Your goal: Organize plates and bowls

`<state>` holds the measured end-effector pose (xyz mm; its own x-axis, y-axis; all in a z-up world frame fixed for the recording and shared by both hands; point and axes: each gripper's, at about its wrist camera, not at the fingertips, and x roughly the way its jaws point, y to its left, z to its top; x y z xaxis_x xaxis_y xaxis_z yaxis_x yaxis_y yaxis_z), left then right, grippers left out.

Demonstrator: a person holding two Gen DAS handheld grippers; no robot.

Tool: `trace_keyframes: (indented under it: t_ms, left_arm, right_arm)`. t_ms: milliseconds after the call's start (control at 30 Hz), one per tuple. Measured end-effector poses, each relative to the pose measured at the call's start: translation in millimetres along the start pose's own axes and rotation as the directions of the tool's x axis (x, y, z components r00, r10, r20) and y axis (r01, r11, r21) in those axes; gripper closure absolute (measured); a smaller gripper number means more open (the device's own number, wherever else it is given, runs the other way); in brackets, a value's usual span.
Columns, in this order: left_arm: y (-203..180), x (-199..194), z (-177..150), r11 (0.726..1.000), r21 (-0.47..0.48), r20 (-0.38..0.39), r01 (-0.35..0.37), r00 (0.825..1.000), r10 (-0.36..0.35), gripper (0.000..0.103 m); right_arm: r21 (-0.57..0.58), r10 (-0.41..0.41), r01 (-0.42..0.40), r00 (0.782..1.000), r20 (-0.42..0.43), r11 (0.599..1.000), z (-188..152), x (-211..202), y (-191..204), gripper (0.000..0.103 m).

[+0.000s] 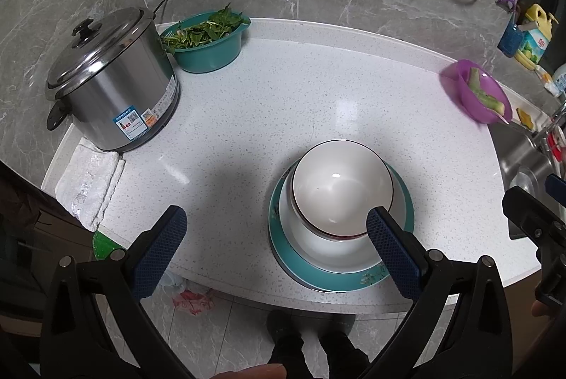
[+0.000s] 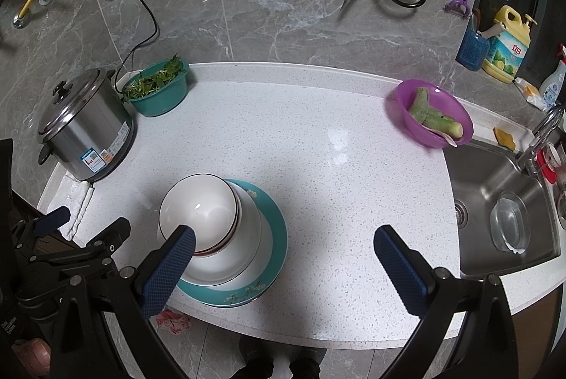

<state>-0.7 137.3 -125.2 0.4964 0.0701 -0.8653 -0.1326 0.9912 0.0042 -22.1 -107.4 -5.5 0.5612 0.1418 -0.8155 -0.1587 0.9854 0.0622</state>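
A white bowl (image 1: 339, 184) with a dark rim sits on a stack: another white bowl or dish under it (image 1: 318, 244), then a teal floral plate (image 1: 311, 273) at the counter's front edge. The same stack shows in the right wrist view, with the bowl (image 2: 201, 205) over the teal plate (image 2: 276, 237). My left gripper (image 1: 276, 244) is open and empty above the counter, its right finger over the bowl's near rim. My right gripper (image 2: 286, 262) is open and empty, its left finger over the bowl's near side.
A steel rice cooker (image 2: 85, 131) and a teal basin of greens (image 2: 157, 91) stand at the back left. A purple bowl with peeled gourd (image 2: 435, 117) sits at the back right beside the sink (image 2: 502, 202). A white cloth (image 1: 88, 184) lies at the left edge.
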Motion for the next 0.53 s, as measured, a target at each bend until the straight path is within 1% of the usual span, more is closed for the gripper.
trace_keyframes:
  t_ms: [233,400,533]
  left_arm:
    - [0.5,1.7,0.5,1.000,0.001,0.003,-0.001,1.000,0.001,0.000]
    - [-0.6,1.1,0.3,1.000,0.002,0.022,-0.012,1.000,0.012,0.000]
    - [-1.3,2.1,0.9,1.000,0.003,0.018,-0.007,1.000,0.007,0.000]
  right_arm:
    - [-0.001,0.000,0.000,1.000,-0.002,1.000,1.5,2.6,-0.3,0.000]
    - [0.000,0.000,0.000,1.000,-0.005,1.000,1.2,5.2,-1.6,0.000]
    - [0.002,0.000,0.000,1.000,-0.007,1.000,0.4,6.3,-2.7,0.000]
